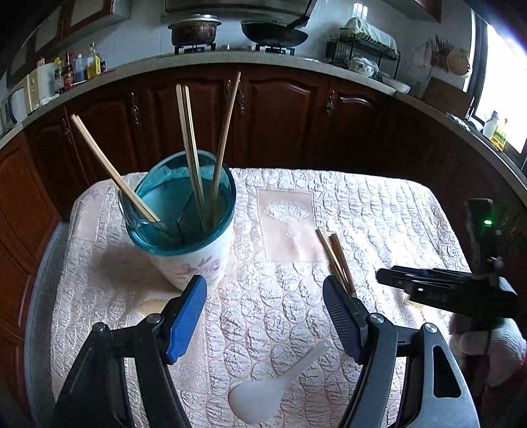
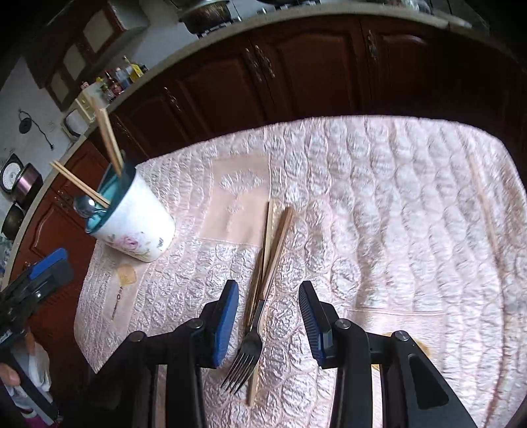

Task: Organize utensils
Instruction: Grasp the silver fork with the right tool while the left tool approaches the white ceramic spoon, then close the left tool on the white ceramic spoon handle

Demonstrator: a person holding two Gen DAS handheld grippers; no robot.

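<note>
A white floral cup with a teal rim point(image 1: 194, 230) point(image 2: 135, 224) stands on the quilted pink tablecloth point(image 1: 362, 214) and holds several wooden chopsticks point(image 1: 191, 145); a metal spoon point(image 2: 84, 205) shows in it in the right wrist view. My left gripper point(image 1: 265, 289) hangs open over the cloth, just right of the cup, with a white plastic spoon point(image 1: 263, 395) lying below it. My right gripper point(image 2: 268, 296) is open above a metal fork point(image 2: 245, 359) and loose chopsticks point(image 2: 273, 243) that lie between its fingers' lines, untouched. Those chopsticks point(image 1: 336, 256) also appear by the left gripper's right finger.
Another single chopstick point(image 2: 484, 204) lies far right on the cloth. Dark wooden cabinets point(image 1: 280, 108) and a counter with a pot point(image 1: 194, 29), a wok point(image 1: 273, 33) and bottles point(image 1: 79, 66) stand behind the table. The right gripper's body point(image 1: 444, 289) reaches in at the left view's right side.
</note>
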